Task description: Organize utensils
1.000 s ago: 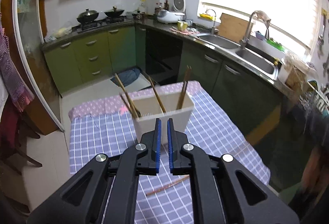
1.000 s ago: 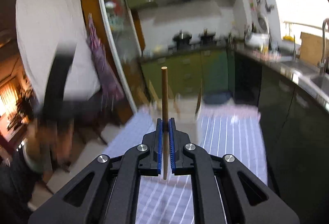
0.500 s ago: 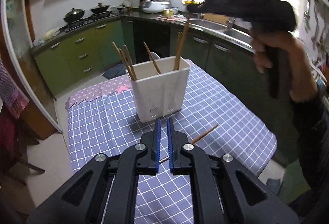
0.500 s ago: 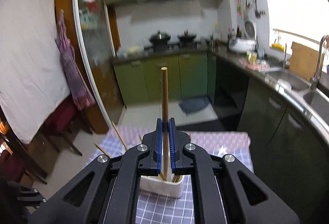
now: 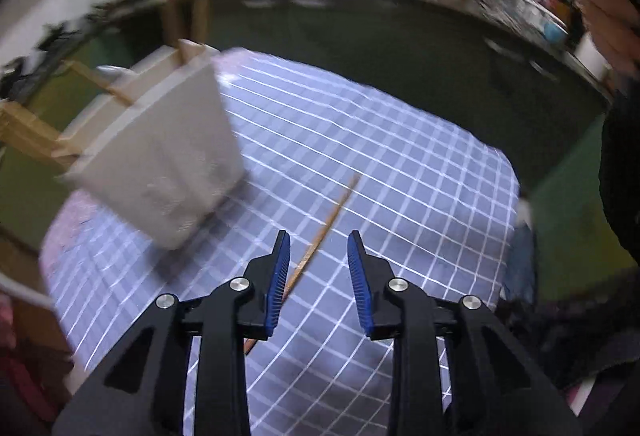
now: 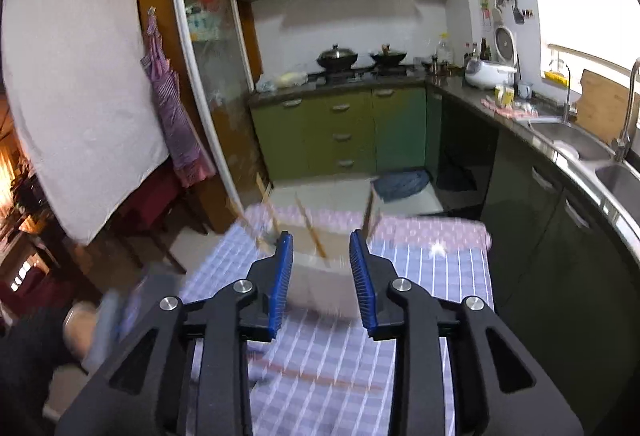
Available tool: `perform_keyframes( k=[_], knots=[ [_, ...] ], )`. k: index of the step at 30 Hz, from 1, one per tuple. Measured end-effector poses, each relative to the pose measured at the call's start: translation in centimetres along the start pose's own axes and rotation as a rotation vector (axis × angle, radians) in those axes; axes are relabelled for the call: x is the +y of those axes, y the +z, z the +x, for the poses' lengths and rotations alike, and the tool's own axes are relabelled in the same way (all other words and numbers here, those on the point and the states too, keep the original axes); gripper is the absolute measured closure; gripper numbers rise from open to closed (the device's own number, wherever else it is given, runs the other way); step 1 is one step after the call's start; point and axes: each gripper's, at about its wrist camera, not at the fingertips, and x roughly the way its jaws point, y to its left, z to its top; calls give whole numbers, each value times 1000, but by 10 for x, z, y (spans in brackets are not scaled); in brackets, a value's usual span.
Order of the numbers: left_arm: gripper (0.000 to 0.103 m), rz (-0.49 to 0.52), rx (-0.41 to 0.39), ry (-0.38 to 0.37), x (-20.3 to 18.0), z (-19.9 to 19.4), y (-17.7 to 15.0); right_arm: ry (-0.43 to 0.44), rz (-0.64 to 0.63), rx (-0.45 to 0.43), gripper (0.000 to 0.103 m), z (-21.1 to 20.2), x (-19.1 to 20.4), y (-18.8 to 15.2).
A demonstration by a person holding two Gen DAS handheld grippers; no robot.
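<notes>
On the checked tablecloth (image 5: 400, 164), item one: a white utensil holder (image 5: 172, 156), standing toward the cloth's far left part in the left wrist view, much blurred. Contents: several wooden chopsticks (image 6: 308, 224), leaning at angles out of its open top; exact count cannot be told through the blur.

Item two: a single loose chopstick (image 5: 324, 228), lying flat on the cloth, just beside the holder's base and running diagonally toward the near edge. Its near end passes behind the left finger of the left gripper (image 5: 319, 248), which hangs above it with fingers spread and nothing between them.

Item three: the right gripper (image 6: 322, 248), likewise spread wide and empty, held above the cloth with the holder framed between its fingers in its own view.

Status, as judged: most chopsticks are filed in the holder; one visible piece on the cloth is left to collect. The left gripper appears lined up for it, though the stick sits off-centre, nearer the left finger. Whether further utensils lie outside the views cannot be told. Remaining work: pinch, lift, deposit.
</notes>
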Motion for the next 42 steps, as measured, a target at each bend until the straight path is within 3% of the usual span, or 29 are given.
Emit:
perform_keyframes(
  k=[3,6,13,20,26,33,42],
  knots=[
    [74,64,70,-82,0,34,7,19,56,54,72,-10,-16,-38],
    [74,114,129,-117,-6,62,11,23,111,87,71,-17,-31,-72],
    [75,165,211,-135,-10,103,18,27,203,103,64,-38,-58,-121],
    [75,185,255,-139,-7,122,20,23,277,114,62,-55,-77,-148],
    [94,191,269,-104,-1,127,23,16,324,138,60,-66,-86,-174],
    [97,167,184,-48,-5,105,19,8,381,161,57,-69,-98,-197],
    [97,18,-44,42,-6,27,23,98,407,195,57,-43,-87,-217]
  ],
)
